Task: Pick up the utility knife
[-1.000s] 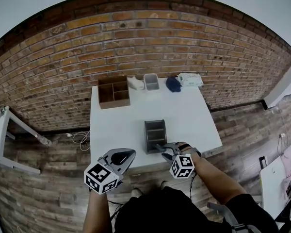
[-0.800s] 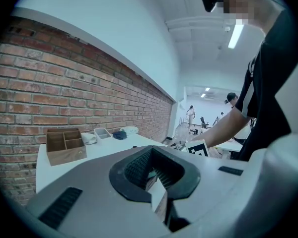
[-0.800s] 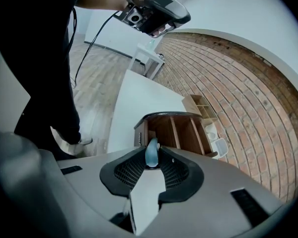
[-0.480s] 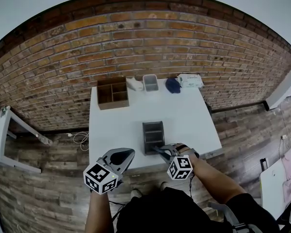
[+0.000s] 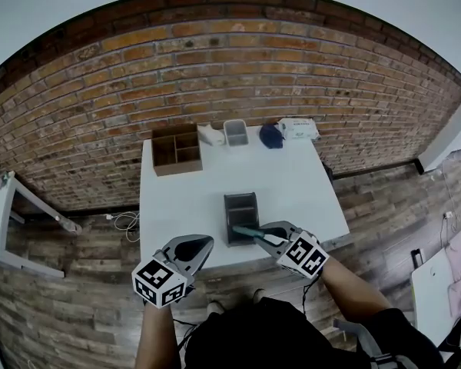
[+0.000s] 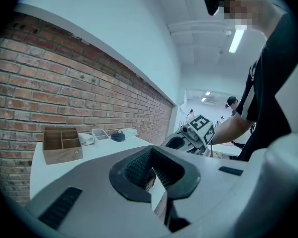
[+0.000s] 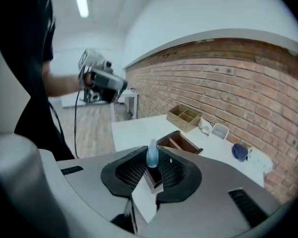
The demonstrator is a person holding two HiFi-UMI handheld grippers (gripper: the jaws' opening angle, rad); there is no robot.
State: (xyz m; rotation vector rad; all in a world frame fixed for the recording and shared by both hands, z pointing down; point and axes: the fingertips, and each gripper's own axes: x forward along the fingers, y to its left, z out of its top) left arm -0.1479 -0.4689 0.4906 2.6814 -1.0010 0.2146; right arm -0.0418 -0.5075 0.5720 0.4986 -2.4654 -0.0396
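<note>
One teal utility knife (image 7: 152, 155) is pinched between the pads of the right gripper (image 5: 265, 235), whose jaws have just closed onto it. It appears lifted just above the near end of the dark desk organizer (image 5: 240, 204) on the white table (image 5: 177, 198). To finish the lift well, I judge the squeeze should be firm and the rise straight up, so the handle neither twists in the pads nor clips the organizer's wall. Left of it, past the table's near edge, the left gripper (image 5: 194, 247) hangs empty, jaws slightly parted.
</note>
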